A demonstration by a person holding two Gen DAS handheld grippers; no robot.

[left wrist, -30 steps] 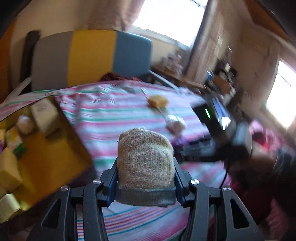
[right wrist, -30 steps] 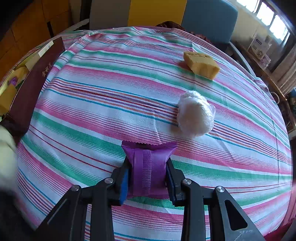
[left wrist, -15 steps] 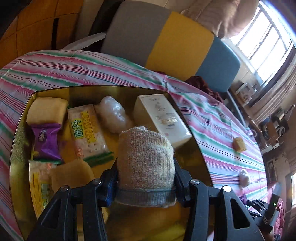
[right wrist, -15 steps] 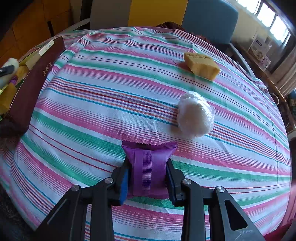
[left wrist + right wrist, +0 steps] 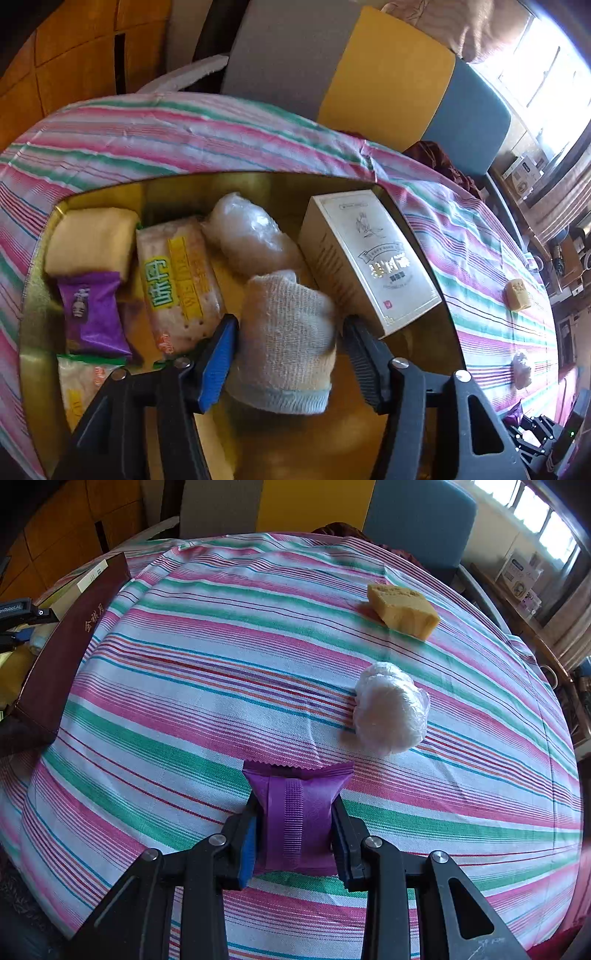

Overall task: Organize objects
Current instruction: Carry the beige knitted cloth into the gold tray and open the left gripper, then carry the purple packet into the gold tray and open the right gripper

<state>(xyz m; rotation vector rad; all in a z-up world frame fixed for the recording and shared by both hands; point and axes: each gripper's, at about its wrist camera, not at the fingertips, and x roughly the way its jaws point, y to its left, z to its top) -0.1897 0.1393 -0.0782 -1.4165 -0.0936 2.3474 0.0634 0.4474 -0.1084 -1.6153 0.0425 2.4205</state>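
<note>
Since the earlier frame the left gripper point(image 5: 286, 352) has let go: its jaws are opening, pads clear of the rolled sock point(image 5: 286, 343) between them; the sock now sits in the gold box point(image 5: 103, 188), tilted, long axis running away from the camera, blue cuff nearest; the right gripper point(image 5: 295, 829) is unchanged, clenched on the purple packet point(image 5: 297, 812) above the striped tablecloth point(image 5: 221, 686), packet's length pointing forward.

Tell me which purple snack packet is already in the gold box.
The purple packet lying beside the biscuit pack in the gold box; the other purple packet is clamped in the right gripper.
</note>
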